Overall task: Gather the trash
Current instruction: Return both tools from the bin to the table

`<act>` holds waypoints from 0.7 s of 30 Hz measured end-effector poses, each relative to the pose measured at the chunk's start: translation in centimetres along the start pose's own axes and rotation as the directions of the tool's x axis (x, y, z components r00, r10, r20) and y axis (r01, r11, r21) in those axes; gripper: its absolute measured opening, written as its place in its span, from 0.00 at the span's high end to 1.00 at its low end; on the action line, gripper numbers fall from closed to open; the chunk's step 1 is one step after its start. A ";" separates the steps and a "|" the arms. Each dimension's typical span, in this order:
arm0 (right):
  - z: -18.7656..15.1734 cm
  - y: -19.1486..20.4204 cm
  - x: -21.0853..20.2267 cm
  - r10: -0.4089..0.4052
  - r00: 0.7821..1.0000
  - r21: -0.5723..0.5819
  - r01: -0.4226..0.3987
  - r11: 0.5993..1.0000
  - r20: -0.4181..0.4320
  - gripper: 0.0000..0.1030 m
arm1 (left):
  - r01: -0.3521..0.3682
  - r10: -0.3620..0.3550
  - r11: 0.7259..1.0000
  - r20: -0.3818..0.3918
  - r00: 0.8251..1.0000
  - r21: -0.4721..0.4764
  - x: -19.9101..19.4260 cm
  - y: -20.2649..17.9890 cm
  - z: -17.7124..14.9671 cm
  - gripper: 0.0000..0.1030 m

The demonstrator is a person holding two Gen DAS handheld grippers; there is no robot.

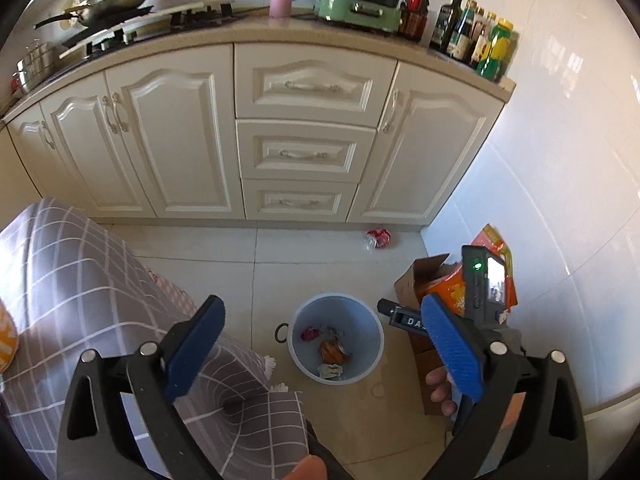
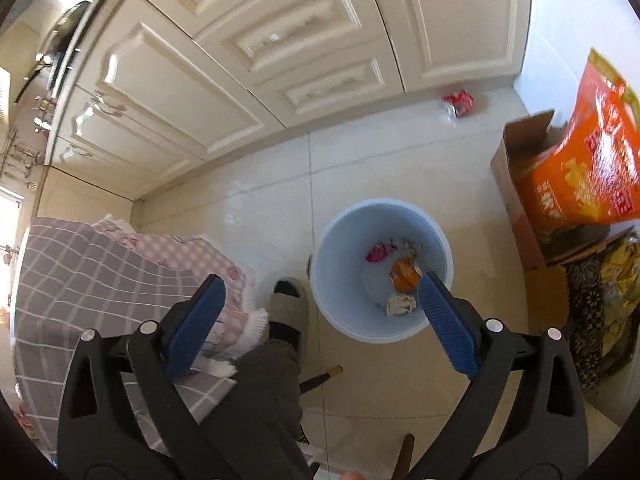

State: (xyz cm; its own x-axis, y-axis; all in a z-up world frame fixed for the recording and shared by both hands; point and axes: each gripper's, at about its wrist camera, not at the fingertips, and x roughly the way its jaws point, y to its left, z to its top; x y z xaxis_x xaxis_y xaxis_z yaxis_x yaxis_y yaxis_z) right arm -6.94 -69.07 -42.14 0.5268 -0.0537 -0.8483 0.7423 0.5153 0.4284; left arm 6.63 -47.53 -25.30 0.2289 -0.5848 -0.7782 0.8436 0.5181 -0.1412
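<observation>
A light blue trash bin point(image 1: 304, 320) stands on the tiled floor and holds an orange wrapper point(image 1: 334, 351), a pink wrapper point(image 1: 309, 334) and a crumpled white paper point(image 1: 330, 371). The bin also shows in the right wrist view point(image 2: 340, 240). A crushed red can point(image 1: 378, 238) lies on the floor by the cabinet base, also in the right wrist view point(image 2: 458, 103). My left gripper point(image 1: 324, 354) is open and empty above the bin. My right gripper point(image 2: 320, 326) is open and empty above the bin's left rim; its body shows in the left wrist view point(image 1: 476, 292).
A table with a checked cloth point(image 1: 80, 280) stands at the left. A cardboard box point(image 2: 516, 184) with an orange bag point(image 2: 592, 160) stands right of the bin. White cabinets point(image 1: 300, 140) line the back. A slippered foot point(image 2: 288, 308) is beside the bin.
</observation>
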 end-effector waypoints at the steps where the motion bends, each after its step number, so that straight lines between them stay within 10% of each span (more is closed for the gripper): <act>1: 0.1 0.6 -0.7 0.005 1.000 -0.008 -0.005 1.000 0.014 0.08 | -0.002 0.002 1.000 0.011 1.000 -0.002 -0.6 0.1 0.0 0.06; 21: -2.2 18.7 -14.8 0.231 0.942 -0.304 -0.152 0.940 0.243 0.06 | -0.123 0.152 0.983 0.236 0.960 -0.133 -14.8 8.5 -2.3 0.06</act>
State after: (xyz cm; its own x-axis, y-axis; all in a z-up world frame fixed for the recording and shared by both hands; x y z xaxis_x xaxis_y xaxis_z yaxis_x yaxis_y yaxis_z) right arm -1.76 -56.76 -22.23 0.7683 -0.1394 -0.6248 0.4921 0.7528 0.4372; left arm 9.32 -33.07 -16.38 0.4628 -0.6299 -0.6237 0.7368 0.6646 -0.1245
